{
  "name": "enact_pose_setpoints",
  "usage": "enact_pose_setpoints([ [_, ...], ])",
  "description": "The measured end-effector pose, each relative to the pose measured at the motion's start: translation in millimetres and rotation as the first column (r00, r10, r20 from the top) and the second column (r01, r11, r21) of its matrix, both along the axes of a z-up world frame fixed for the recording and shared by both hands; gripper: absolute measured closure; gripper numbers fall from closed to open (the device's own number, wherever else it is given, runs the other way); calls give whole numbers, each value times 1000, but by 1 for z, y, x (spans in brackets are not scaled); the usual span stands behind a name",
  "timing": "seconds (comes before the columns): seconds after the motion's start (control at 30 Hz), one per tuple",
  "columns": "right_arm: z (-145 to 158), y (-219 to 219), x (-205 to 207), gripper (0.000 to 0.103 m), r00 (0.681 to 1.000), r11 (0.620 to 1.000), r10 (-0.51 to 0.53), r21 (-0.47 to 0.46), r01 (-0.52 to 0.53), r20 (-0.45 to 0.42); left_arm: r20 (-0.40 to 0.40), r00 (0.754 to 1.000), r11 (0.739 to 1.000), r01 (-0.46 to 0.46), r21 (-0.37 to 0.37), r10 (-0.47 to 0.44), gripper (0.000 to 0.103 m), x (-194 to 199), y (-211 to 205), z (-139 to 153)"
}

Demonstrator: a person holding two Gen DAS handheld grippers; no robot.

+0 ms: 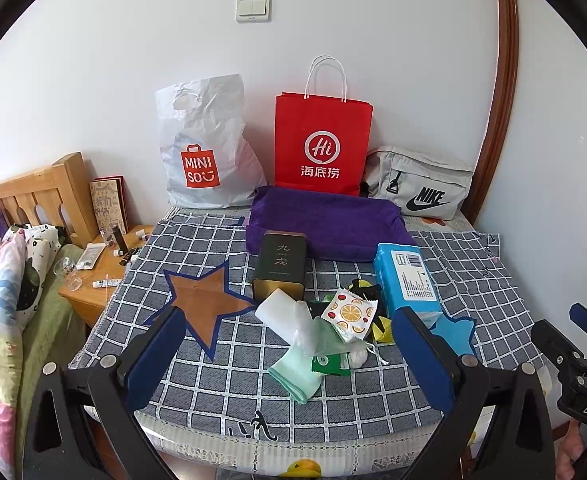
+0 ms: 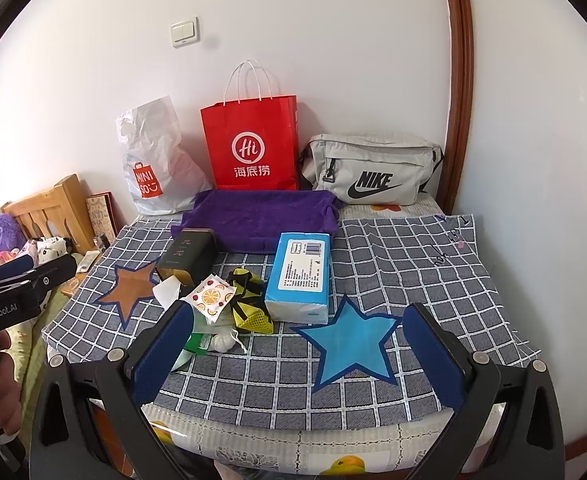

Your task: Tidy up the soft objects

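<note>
Nothing sorted yet: I have both the left gripper [image 1: 289,356] and right gripper [image 2: 299,354] spread wide and empty, hovering over the grey checked cloth [image 1: 469,280], where the jumbled pile of soft pouches and mint-green fabric [image 1: 317,332] sits untouched between brown star [image 1: 207,300] and blue star [image 2: 351,344].

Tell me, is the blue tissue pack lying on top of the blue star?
No, the blue tissue pack lies just behind the blue star, whose whole face shows uncovered on the checked cloth.
</note>
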State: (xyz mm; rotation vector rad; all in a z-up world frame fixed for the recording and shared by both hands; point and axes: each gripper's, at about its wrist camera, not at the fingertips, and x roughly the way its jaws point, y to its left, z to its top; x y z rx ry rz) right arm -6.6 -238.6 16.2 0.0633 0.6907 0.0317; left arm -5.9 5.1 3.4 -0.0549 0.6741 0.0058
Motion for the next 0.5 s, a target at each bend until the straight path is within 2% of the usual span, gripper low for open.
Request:
enact_pose_setpoints([
  [0.5, 2, 0, -1, 0, 1000, 1000, 7, 4, -7, 7, 1, 1000, 1000, -1, 1, 1, 0, -3, 2, 1],
])
